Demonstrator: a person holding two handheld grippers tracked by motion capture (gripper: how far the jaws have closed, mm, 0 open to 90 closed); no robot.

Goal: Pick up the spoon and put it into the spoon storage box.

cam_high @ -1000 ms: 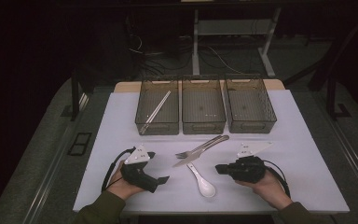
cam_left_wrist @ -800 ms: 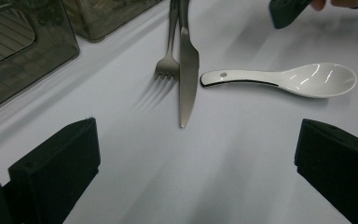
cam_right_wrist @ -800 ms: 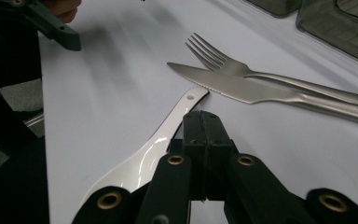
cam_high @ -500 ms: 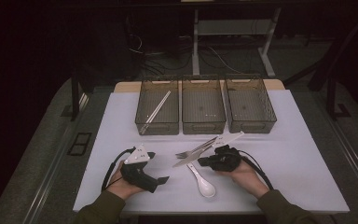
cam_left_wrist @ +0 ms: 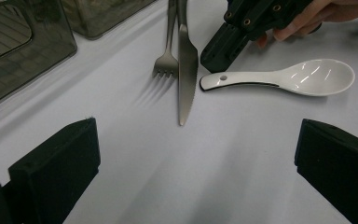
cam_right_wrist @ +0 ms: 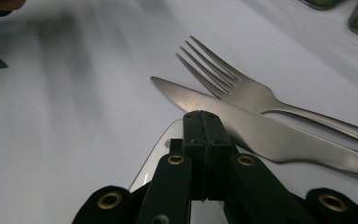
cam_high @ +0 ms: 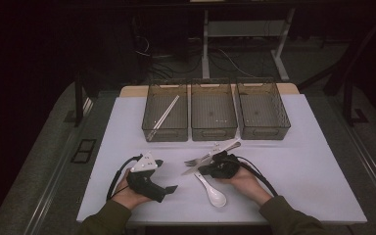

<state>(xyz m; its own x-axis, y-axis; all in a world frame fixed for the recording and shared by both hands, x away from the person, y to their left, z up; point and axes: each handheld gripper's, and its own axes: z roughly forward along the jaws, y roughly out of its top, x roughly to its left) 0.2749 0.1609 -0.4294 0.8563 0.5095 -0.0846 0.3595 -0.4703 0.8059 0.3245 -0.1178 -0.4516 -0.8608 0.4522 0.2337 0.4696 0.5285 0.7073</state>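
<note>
just below the middle of the white table [cam_high: 313,166], a white spoon [cam_high: 212,190] lies with its handle end pointing to about eleven o'clock and its bowl toward five o'clock. in the right gripper view the right gripper [cam_right_wrist: 204,122] has its two black jaws pressed together, their tip over the spoon's handle end [cam_right_wrist: 161,149]; whether it touches the handle i cannot tell. in the left gripper view that same gripper [cam_left_wrist: 221,49] comes down from twelve o'clock, ending just beside the spoon's handle [cam_left_wrist: 233,80]

just at ten o'clock of the spoon, a knife [cam_high: 190,170] and a fork [cam_high: 194,160] lie side by side, close together, both slanting up toward two o'clock. in the left gripper view the knife [cam_left_wrist: 187,65] sits between the fork [cam_left_wrist: 168,58] and the spoon

well off at nine o'clock of the spoon, the left gripper [cam_high: 162,188] rests on the table in the person's hand, its jaws spread wide with bare table between them

at twelve o'clock, three dark bins stand in a row: the left bin [cam_high: 152,128] holds a pair of chopsticks [cam_high: 163,116], then the middle bin [cam_high: 213,132] and the right bin [cam_high: 264,131]
</note>
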